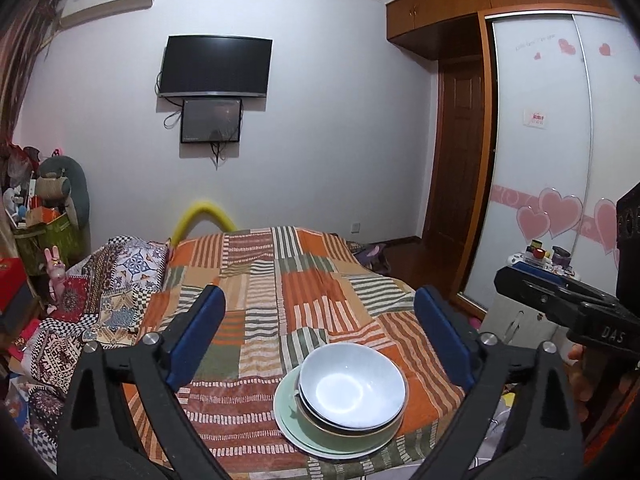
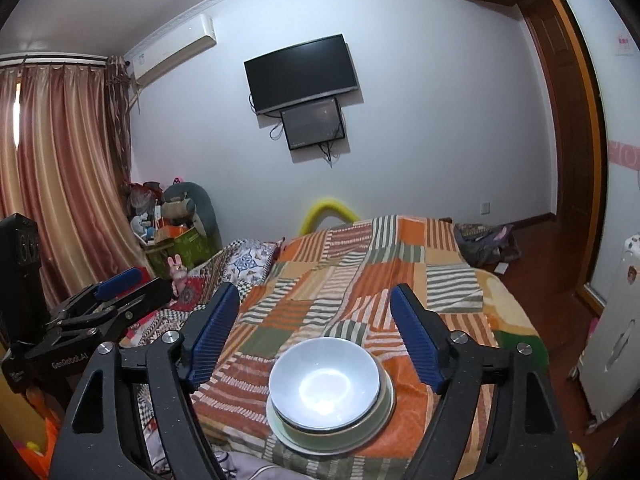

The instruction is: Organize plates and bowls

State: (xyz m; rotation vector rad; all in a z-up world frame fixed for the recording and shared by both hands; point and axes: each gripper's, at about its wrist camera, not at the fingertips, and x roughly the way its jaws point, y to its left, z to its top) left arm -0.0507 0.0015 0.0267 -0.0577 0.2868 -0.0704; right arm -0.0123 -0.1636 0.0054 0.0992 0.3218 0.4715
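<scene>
A white bowl (image 1: 352,384) sits nested in a green bowl (image 1: 320,426), which stands on a pale green plate (image 1: 286,412), on the patchwork bedspread near the bed's front edge. The same stack shows in the right wrist view: white bowl (image 2: 324,384), green bowl (image 2: 384,404), plate (image 2: 276,424). My left gripper (image 1: 320,304) is open and empty, held above and behind the stack. My right gripper (image 2: 316,304) is open and empty, likewise above the stack. Each gripper shows in the other's view, the right one (image 1: 536,280) and the left one (image 2: 116,284).
The bed (image 1: 280,272) has a striped orange and green cover. A patterned quilt (image 1: 100,280) lies bunched at its left. Cluttered boxes and toys (image 1: 44,216) stand in the left corner. A wardrobe (image 1: 560,160) and a small white cabinet (image 1: 520,312) stand right.
</scene>
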